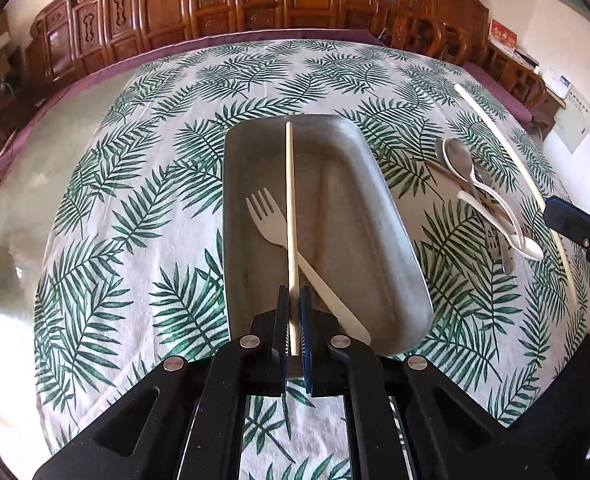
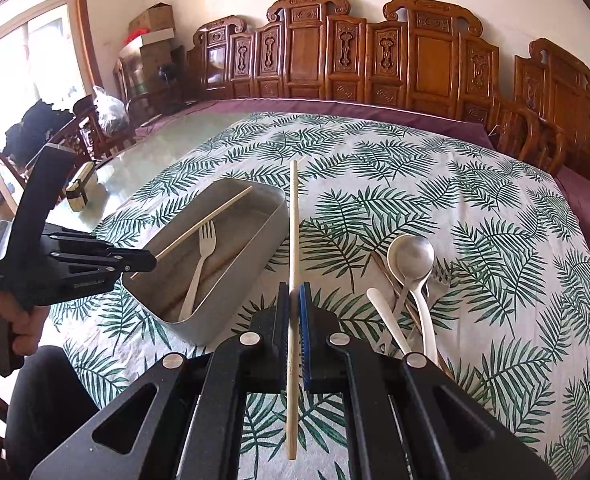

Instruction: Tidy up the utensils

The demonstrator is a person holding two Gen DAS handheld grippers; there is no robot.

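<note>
My left gripper [image 1: 294, 296] is shut on a wooden chopstick [image 1: 289, 200] that points forward over a grey metal tray [image 1: 347, 184]. A white fork [image 1: 269, 220] lies in the tray, under the chopstick. In the right wrist view the left gripper [image 2: 153, 260] hangs at the tray's [image 2: 247, 268] near left end. My right gripper [image 2: 293, 292] is shut on a pale chopstick [image 2: 293, 220], just right of the tray above the cloth. A pile with a metal spoon [image 2: 411, 256], white spoons and a metal fork [image 2: 439, 276] lies right of it.
A leaf-print cloth [image 1: 135, 200] covers part of a glass table. Carved wooden chairs [image 2: 375, 60] line the far side. A small dark-and-cream object [image 2: 81, 188] stands on the glass at left. A person's hand [image 2: 19, 316] holds the left gripper's handle.
</note>
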